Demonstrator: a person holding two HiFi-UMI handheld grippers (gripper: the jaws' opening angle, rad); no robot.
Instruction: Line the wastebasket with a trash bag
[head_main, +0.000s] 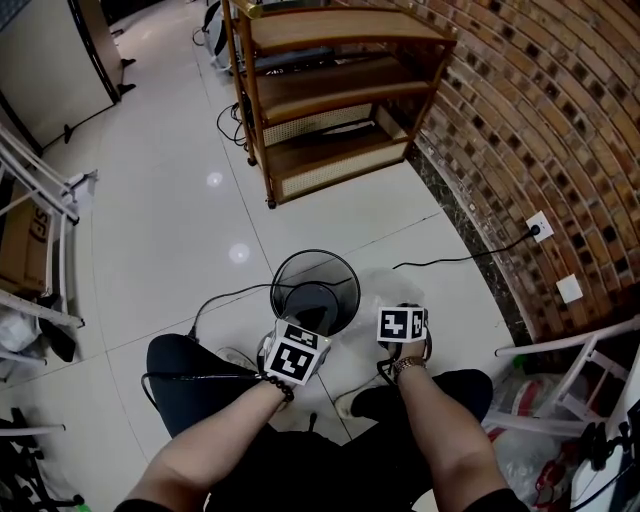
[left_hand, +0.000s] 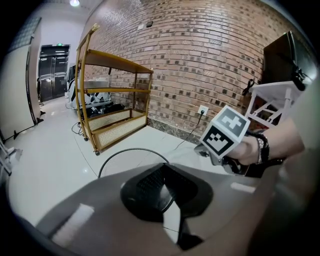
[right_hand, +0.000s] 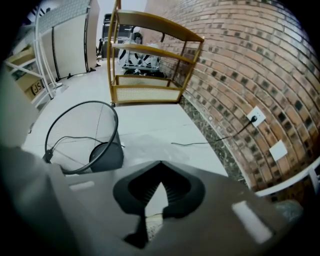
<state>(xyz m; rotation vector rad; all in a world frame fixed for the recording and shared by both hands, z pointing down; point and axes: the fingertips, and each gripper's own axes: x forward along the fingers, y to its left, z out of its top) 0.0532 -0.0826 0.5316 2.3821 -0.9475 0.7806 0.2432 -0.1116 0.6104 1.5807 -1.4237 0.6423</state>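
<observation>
Head view is showing a black round wire-mesh wastebasket (head_main: 340, 285) standing on the white tiled floor (head_main: 180, 230). A clear thin plastic trash bag (head_main: 395, 285) is lying flat just right of it. The left gripper (left_hand: 169, 202) is sitting closed at the basket's near rim. The right gripper (right_hand: 152, 200) is hanging closed near the bag.

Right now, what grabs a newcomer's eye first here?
The black mesh wastebasket on the white tile, centre, unlined; the left gripper appears to pinch its near rim. Right of it a clear trash bag lies, its near edge seemingly in the shut right gripper. Behind stands a wooden shelf.
</observation>
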